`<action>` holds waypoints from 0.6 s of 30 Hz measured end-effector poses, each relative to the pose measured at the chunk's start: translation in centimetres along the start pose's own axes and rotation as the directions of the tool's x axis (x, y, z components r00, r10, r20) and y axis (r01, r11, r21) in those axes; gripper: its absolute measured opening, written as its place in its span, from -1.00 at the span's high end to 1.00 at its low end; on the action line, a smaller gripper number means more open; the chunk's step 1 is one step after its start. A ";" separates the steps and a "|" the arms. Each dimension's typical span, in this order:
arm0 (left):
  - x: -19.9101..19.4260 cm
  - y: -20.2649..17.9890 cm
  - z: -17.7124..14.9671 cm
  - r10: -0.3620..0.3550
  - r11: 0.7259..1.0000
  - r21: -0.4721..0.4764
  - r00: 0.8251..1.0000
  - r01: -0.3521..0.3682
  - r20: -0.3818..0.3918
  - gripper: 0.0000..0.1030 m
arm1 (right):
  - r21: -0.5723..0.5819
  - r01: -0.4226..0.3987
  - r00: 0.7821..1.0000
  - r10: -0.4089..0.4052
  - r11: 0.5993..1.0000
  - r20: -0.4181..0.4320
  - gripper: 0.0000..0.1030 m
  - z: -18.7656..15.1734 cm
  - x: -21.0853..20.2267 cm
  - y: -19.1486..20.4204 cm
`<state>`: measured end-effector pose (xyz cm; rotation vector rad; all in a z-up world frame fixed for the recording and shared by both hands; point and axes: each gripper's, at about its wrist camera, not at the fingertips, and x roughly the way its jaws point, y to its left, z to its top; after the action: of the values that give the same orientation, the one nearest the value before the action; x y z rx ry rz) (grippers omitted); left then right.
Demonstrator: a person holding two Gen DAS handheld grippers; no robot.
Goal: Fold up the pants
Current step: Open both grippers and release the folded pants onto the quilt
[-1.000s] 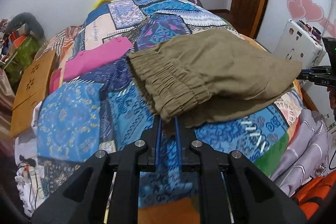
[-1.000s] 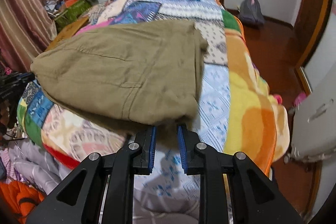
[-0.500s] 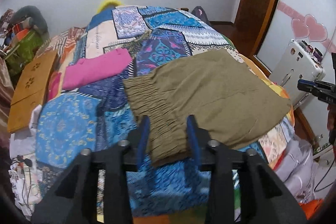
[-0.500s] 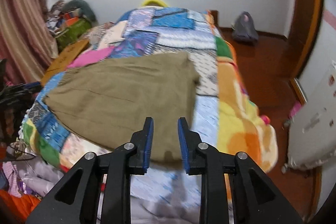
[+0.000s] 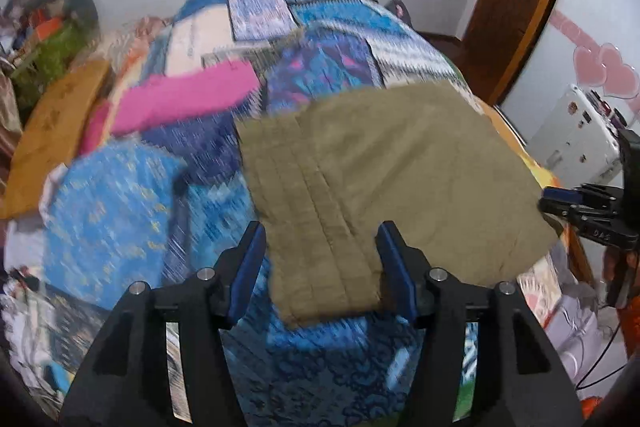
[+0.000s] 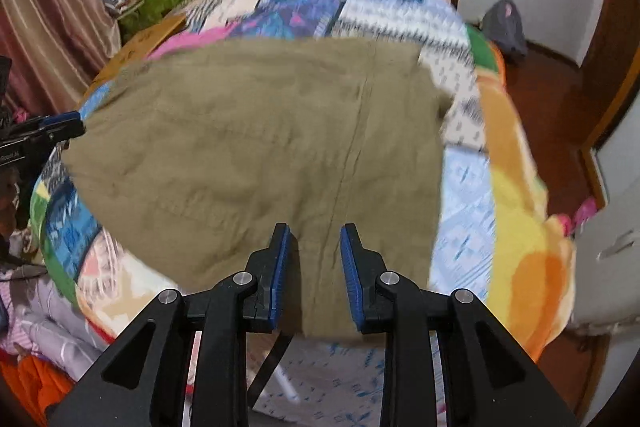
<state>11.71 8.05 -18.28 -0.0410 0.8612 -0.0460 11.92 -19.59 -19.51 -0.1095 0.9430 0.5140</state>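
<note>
Left wrist view shows one pair of olive-green cloth pants (image 5: 392, 179) lying folded and flat on the patchwork-quilted bed (image 5: 120, 211), its gathered waistband at the near left. One folded pink garment (image 5: 184, 99) lies further left, apart from it. Both black claws are spread and hold nothing: the left claw (image 5: 322, 267) gapes wide over the waistband, while the right claw (image 6: 314, 267) hovers moderately parted above the near edge.
</note>
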 end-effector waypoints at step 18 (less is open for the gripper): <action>9.1 5.0 7.4 0.017 0.997 -0.077 0.996 -0.024 -0.092 -0.14 | 0.069 0.085 0.995 -0.088 0.994 0.046 0.42 11.1 5.2 -7.3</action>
<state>23.36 12.61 -20.64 -0.1034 0.9541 0.0053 26.09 -20.60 -18.03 -0.0764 0.9029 0.4025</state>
